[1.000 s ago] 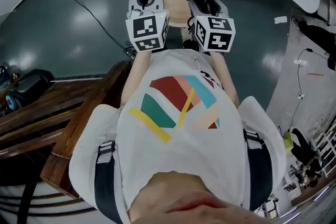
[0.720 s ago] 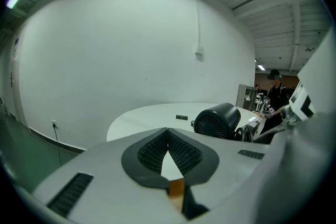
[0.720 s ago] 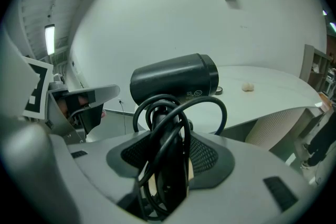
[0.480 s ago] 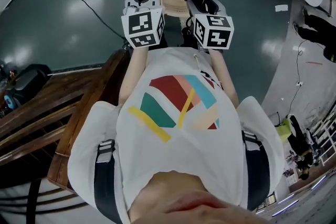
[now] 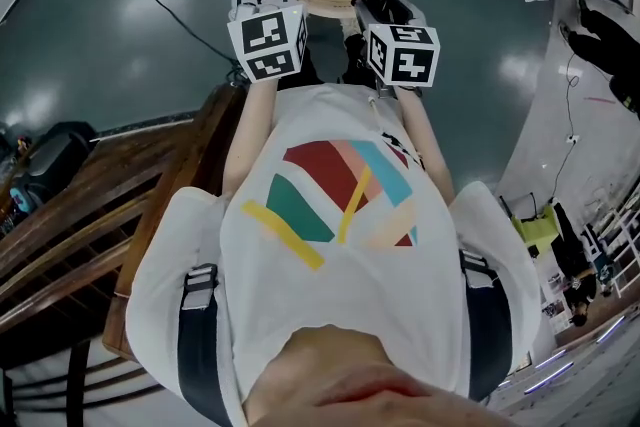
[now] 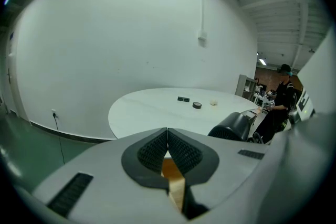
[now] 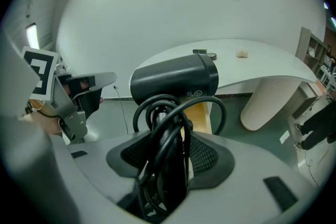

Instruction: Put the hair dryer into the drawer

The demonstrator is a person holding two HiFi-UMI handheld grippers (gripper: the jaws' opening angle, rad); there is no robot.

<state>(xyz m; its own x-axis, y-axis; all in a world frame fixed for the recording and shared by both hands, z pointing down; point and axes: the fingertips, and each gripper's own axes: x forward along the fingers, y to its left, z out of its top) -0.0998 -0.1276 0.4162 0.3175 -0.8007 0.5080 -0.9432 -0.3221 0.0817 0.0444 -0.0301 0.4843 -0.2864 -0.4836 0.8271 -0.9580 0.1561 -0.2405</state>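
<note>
While the right gripper [image 7: 170, 140] holds the hair dryer [image 7: 176, 78], wood [image 7: 199, 118] shows beneath.

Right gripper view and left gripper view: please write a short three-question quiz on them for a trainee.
1. True or false: the left gripper holds the hair dryer.
2. What is wound at the dryer's handle, between the right gripper's jaws? A a cord; B a towel; C a chain.
3. What colour is the hair dryer's body?
Key: 1 false, its jaws are together and empty. 2 A. 3 black.
</note>
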